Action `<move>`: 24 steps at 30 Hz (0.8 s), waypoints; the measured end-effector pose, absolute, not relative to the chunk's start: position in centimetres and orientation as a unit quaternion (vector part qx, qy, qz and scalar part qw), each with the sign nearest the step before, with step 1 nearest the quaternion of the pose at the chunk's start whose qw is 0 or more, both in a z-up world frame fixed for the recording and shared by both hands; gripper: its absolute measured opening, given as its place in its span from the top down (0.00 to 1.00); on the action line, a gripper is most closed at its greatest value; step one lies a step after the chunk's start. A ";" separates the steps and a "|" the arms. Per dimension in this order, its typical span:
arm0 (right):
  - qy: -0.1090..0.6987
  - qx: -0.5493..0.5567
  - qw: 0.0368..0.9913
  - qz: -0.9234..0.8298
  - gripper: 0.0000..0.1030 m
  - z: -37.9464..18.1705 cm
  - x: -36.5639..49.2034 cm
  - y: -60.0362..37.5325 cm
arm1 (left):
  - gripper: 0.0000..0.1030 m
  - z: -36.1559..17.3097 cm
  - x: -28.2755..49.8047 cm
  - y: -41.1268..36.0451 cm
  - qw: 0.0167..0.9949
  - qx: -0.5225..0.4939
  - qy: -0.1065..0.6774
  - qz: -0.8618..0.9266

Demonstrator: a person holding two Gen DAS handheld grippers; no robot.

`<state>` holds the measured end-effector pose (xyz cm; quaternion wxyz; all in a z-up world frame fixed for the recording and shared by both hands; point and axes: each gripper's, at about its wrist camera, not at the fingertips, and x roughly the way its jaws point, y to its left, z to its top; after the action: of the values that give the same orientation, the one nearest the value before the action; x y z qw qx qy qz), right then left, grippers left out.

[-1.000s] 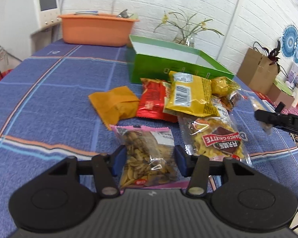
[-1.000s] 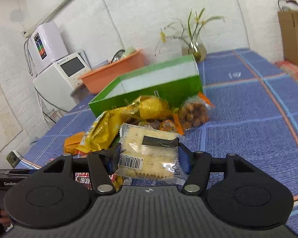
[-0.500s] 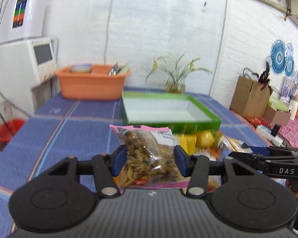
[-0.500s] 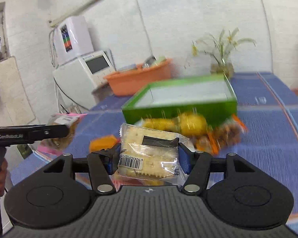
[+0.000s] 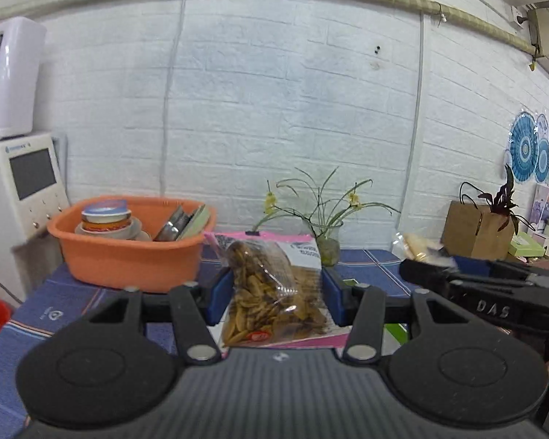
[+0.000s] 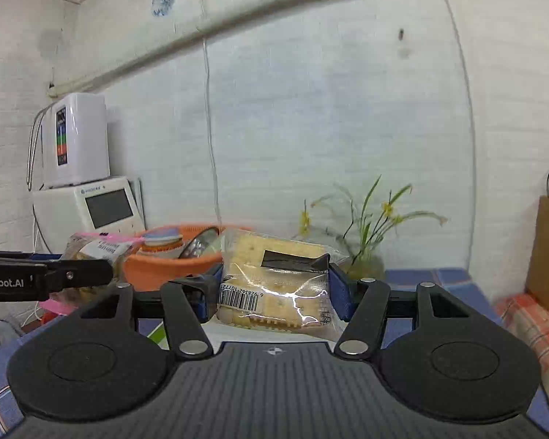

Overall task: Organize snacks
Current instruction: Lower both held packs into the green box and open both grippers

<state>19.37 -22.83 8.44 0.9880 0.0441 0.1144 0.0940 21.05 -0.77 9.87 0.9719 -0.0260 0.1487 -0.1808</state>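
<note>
My left gripper [image 5: 276, 294] is shut on a clear, pink-edged bag of banana chips [image 5: 274, 285], held up in the air; it also shows in the right wrist view [image 6: 95, 252]. My right gripper [image 6: 274, 292] is shut on a clear pack of crackers [image 6: 278, 285] with a barcode, also raised. In the left wrist view the right gripper [image 5: 432, 269] comes in from the right with the crackers [image 5: 415, 243] at its tip. Only slivers of the green snack box [image 5: 399, 331] show below the grippers [image 6: 157, 333]. The other snacks are hidden.
An orange basin [image 5: 128, 252] with dishes stands at the back left of the blue cloth-covered table [image 5: 55, 314]. A glass vase with flowers [image 5: 327, 245] stands by the wall. White appliances [image 5: 22, 183] are at the far left, a brown paper bag [image 5: 475, 234] at the right.
Both grippers have risen and tilted up from the snack pile, each carrying its packet. The pile and most of the green box have dropped out of view.
</note>
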 end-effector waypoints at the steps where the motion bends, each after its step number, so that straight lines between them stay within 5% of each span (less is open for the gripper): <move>1: 0.134 0.048 0.985 0.098 0.05 7.5 20.5 -22.7 | 0.51 9.2 22.1 -1.4 0.971 -0.017 0.159 -0.180; 11: 0.260 0.030 0.961 0.087 0.03 0.5 27.4 -20.9 | 0.50 2.7 29.2 -3.1 0.955 0.022 0.234 -0.182; 16: 0.309 0.023 0.944 0.117 0.00 -0.2 28.2 -20.9 | 0.40 2.0 30.0 -2.9 0.954 0.021 0.236 -0.184; 24: 0.268 0.085 0.953 0.110 0.00 1.8 25.2 -23.2 | 0.33 4.1 25.9 -0.6 0.964 0.046 0.204 -0.165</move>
<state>25.22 -23.17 1.83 0.9534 0.0850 0.2675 0.1103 25.87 -0.55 4.07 0.9639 0.0457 0.2045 -0.1645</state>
